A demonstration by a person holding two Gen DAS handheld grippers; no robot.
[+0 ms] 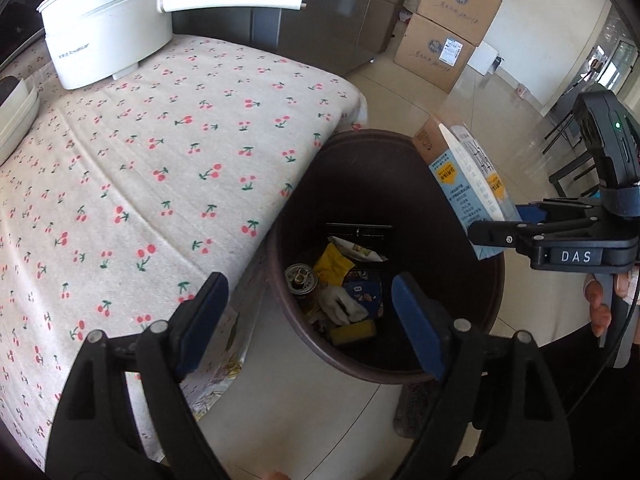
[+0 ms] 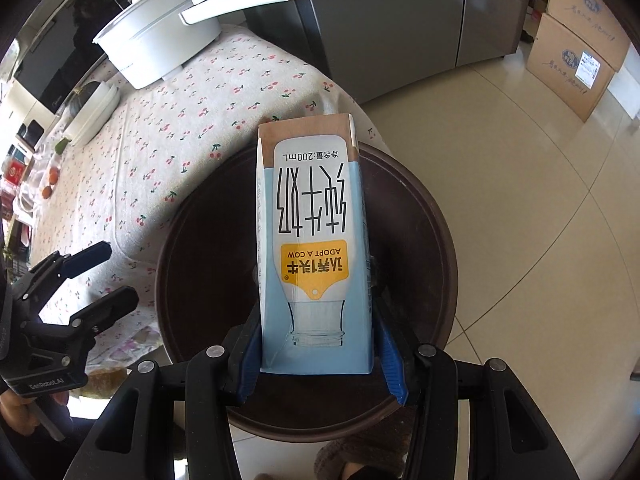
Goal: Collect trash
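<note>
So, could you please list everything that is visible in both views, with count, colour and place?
milk carton: 1, light blue and white, held over the bin
trash bin: 1, dark brown, on floor beside the table
drink can: 1, silver, inside bin
glove: 1, white, inside bin
wrappers: several, yellow and blue, inside bin
tablecloth: 1, cream with red cherries, on table
electric pot: 1, white, far end of table
cardboard boxes: 2, brown, stacked by the wall
left gripper: open, above bin edge
right gripper: shut on carton
</note>
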